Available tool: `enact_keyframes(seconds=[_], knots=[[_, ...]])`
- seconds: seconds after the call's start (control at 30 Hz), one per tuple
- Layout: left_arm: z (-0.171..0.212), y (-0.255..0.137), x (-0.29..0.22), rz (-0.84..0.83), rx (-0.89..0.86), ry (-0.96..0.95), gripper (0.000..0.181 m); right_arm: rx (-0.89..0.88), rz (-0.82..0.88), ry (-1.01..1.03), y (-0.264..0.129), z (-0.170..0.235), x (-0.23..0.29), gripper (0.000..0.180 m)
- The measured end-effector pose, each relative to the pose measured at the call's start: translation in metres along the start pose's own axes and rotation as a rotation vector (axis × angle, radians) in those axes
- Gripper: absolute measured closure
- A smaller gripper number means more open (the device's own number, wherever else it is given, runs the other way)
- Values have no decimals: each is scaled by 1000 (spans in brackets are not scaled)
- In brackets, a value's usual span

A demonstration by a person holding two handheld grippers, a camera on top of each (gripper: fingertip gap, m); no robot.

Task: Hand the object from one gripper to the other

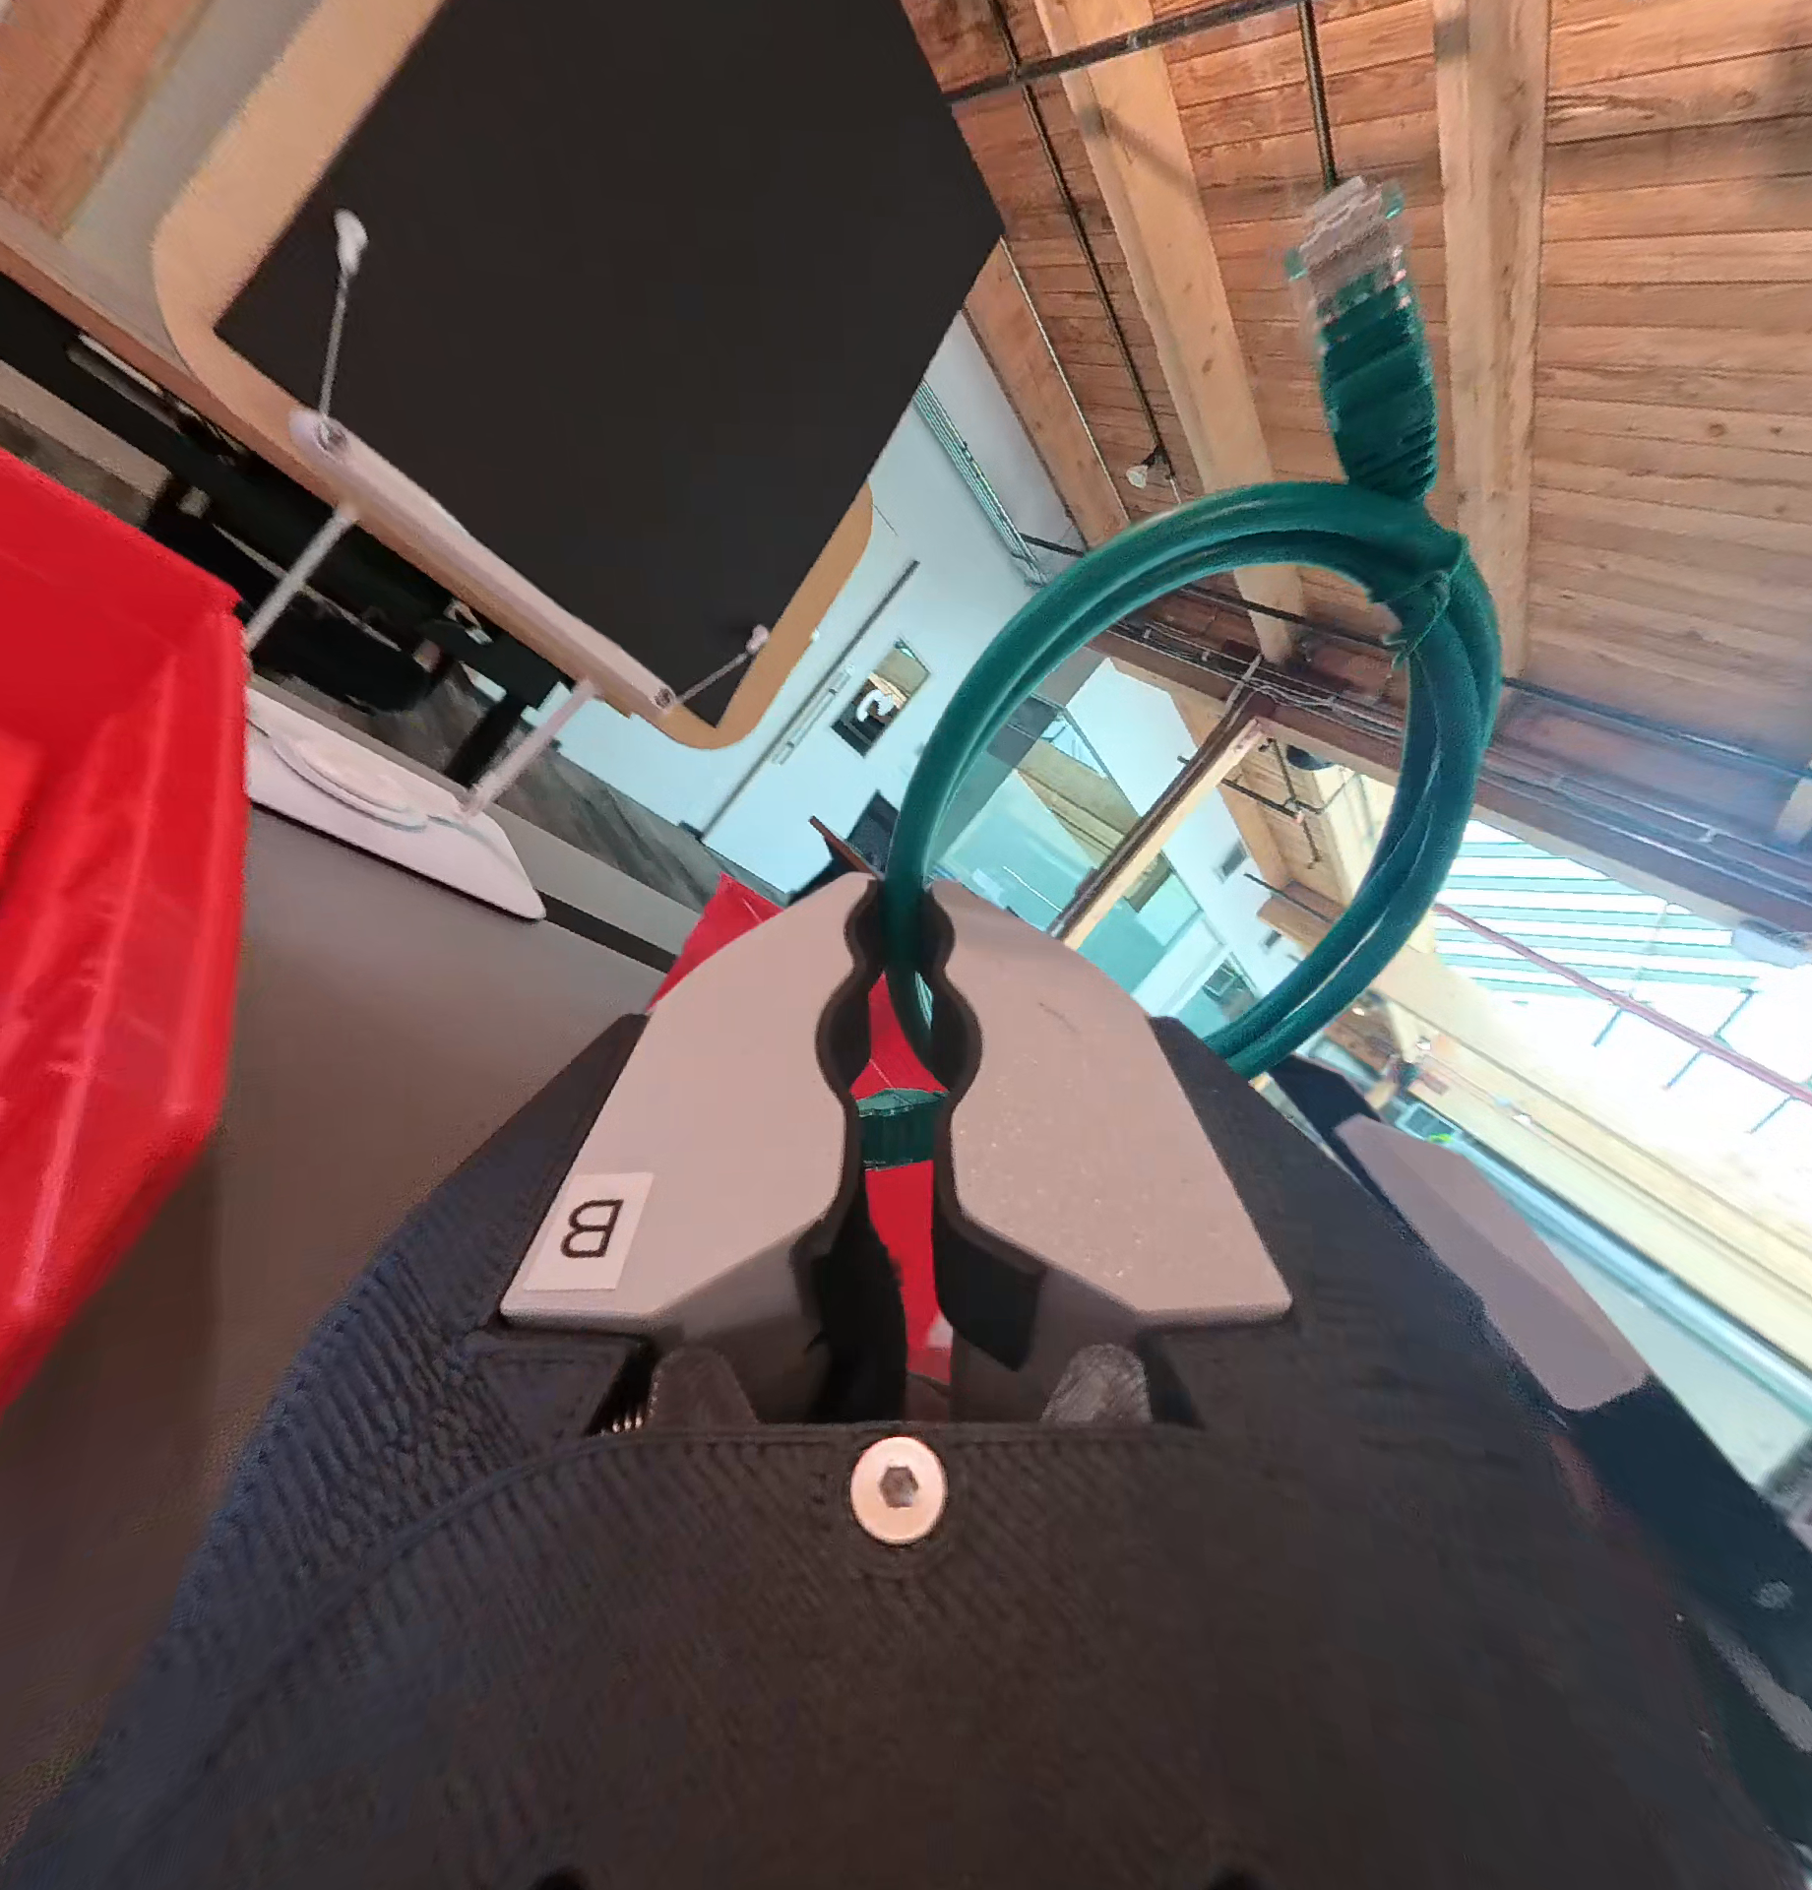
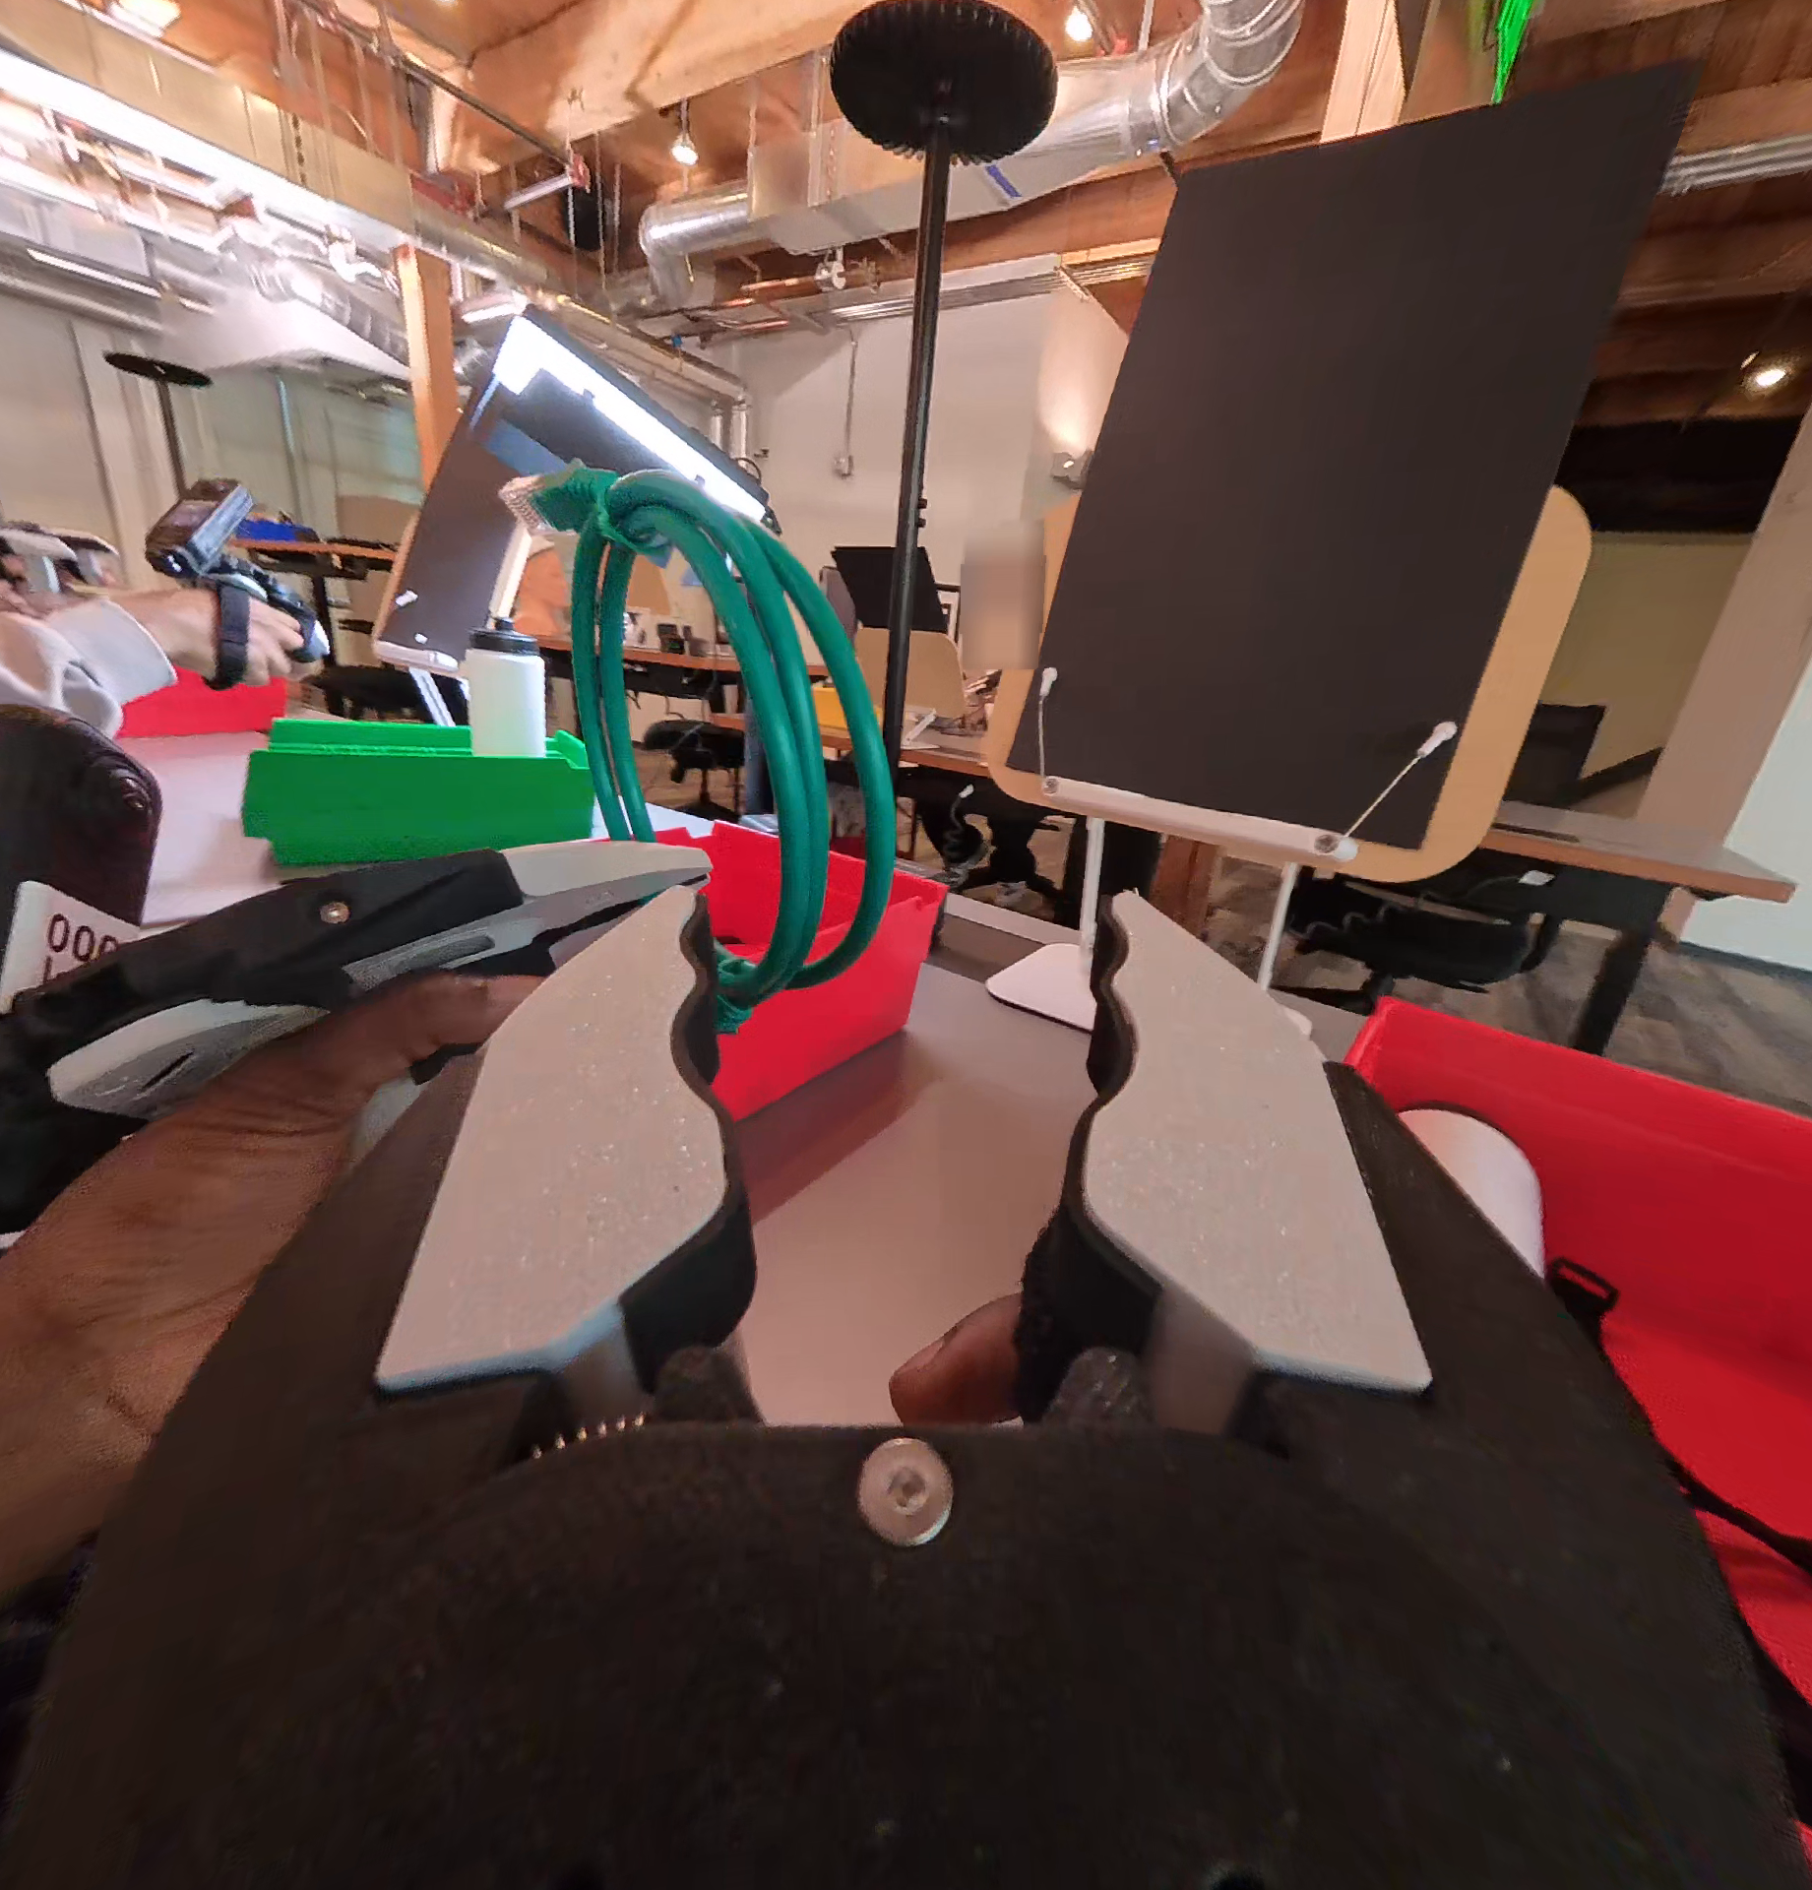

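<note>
A green network cable (image 1: 1290,511), tied into a coil with a clear plug on top, stands upright out of my left gripper (image 1: 901,920), which is shut on the coil's lower strands. In the right wrist view the left gripper (image 2: 676,882) reaches in from the left and holds the cable (image 2: 630,511) up just beyond my right gripper's left finger. My right gripper (image 2: 903,910) is open and empty. Its jaws stand wide apart, a little to the right of the coil and not touching it.
A red bin (image 2: 840,982) sits on the grey table (image 2: 912,1176) behind the coil. Another red bin (image 2: 1648,1176) with a white roll is at the right. A black board on a white stand (image 2: 1341,460) stands ahead. A green bin (image 2: 411,808) and a white bottle (image 2: 506,685) are far left. My hands' fingertips stand some 11 cm from each other.
</note>
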State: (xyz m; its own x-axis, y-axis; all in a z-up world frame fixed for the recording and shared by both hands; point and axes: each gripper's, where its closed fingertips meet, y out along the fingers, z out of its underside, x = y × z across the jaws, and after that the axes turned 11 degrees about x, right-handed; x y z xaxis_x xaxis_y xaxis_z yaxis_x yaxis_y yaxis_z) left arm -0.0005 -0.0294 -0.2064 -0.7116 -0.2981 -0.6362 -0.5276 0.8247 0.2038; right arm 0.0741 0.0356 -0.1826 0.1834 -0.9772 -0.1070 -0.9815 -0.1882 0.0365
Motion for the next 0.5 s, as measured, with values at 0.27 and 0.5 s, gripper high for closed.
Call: enact_keyframes(seconds=[0.27, 0.5], knots=[[41, 12, -24, 113, 126, -93, 174, 15, 122, -114, 0, -1, -8, 157], [53, 19, -13, 99, 336, 151, 124, 153, 266, -244, -15, 1, -41, 168]])
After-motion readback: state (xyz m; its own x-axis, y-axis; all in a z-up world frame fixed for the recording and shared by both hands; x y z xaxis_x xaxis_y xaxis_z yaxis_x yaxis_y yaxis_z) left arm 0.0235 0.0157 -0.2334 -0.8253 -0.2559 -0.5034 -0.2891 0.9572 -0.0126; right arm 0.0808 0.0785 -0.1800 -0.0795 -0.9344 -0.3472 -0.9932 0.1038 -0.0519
